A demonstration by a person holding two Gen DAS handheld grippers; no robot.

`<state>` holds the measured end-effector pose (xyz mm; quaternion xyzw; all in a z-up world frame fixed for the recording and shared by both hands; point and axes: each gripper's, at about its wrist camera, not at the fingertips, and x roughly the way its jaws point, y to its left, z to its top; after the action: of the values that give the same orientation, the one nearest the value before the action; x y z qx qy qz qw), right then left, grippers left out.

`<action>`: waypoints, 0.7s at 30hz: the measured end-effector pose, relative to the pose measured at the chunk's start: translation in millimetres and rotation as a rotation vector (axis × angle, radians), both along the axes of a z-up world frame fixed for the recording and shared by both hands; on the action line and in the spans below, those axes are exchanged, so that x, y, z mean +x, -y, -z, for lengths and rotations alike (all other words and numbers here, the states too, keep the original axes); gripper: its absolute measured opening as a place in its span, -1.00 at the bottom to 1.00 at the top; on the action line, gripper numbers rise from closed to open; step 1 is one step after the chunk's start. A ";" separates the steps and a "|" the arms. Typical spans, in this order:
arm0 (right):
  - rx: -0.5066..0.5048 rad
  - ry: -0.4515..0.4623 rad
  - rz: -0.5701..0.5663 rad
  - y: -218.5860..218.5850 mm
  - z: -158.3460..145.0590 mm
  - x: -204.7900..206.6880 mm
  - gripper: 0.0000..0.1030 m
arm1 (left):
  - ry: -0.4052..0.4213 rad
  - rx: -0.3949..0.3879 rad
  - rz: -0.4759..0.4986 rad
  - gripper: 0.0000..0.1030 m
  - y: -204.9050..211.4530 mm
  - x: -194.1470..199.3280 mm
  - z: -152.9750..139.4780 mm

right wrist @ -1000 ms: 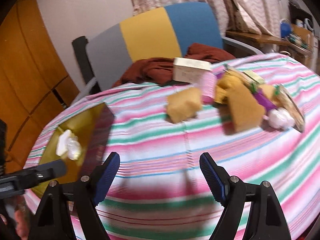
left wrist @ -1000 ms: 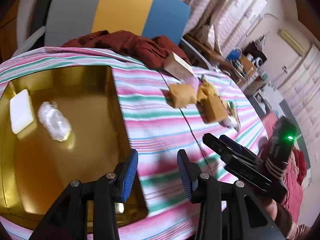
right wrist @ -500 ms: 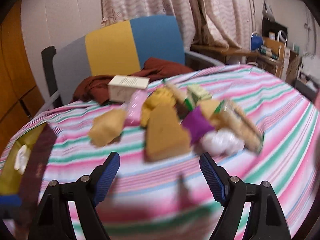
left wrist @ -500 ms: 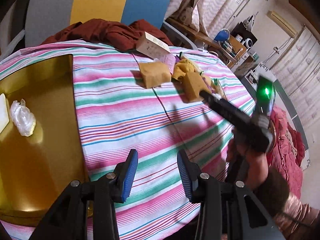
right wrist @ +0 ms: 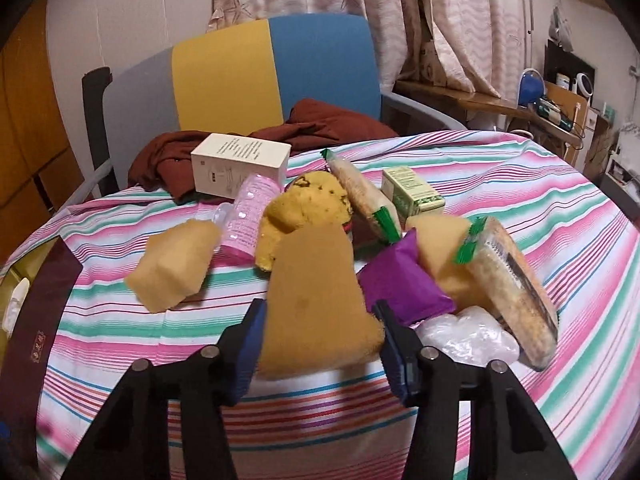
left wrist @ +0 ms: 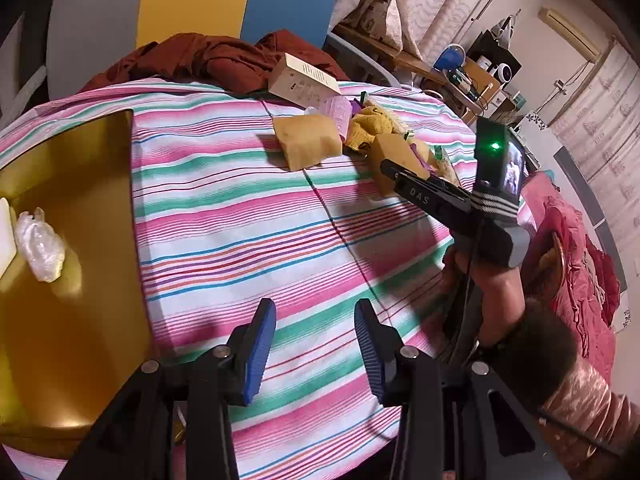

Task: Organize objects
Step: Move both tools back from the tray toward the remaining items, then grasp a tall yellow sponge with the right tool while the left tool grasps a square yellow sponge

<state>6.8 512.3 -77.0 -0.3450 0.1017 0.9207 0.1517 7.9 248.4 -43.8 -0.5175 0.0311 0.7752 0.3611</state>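
Right tool (right wrist: 320, 344) has just been closing, and its blue pads now sit against both sides of the big tan wedge-shaped sponge (right wrist: 316, 296), so that sponge is clamped between them at the near edge of the pile on the pink, green and white striped counter (right wrist: 560, 216). Just right of the sponge lies a purple pillow-shaped packet (right wrist: 400, 280), with a crumpled clear plastic wrap (right wrist: 468, 338) in front of that and a long green-sealed cracker pack (right wrist: 516, 292) leaning further right. Left of the sponge, a smaller tan sponge block (right wrist: 172, 264) lies apart from it. Behind the sponge come a pink cylindrical packet (right wrist: 250, 216) and a yellow crumpled cloth (right wrist: 308, 204), then a second cracker pack (right wrist: 366, 192) and a small green-and-white carton (right wrist: 412, 194). Furthest back sits a white rectangular box (right wrist: 240, 168), against a rust-red garment (right wrist: 332, 122) draped on the grey, yellow and blue chair (right wrist: 240, 76).

Left tool (left wrist: 315, 348) hangs narrow and holding nothing over bare stripes, well short of the sponge. Far left of the sponge, the gold tray (left wrist: 80, 240) holds a clear plastic bundle (left wrist: 40, 246) beside a white flat piece (left wrist: 6, 236).
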 end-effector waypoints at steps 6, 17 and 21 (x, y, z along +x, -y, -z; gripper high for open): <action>-0.010 -0.021 -0.004 5.6 1.1 16.7 -0.03 | 0.002 -0.001 -0.023 -0.19 -16.9 -15.4 3.2; -0.104 -0.086 0.017 -1.1 7.6 40.0 -0.03 | 0.003 -0.013 -0.037 0.28 -65.7 -62.5 15.7; -0.087 -0.084 0.017 1.5 8.0 39.3 -0.03 | -0.024 -0.019 -0.065 0.43 -85.1 -86.3 18.2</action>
<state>46.1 510.8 -85.1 -0.3113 0.1508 0.9278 0.1399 -78.3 333.5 -61.9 -0.5124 0.0260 0.7922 0.3303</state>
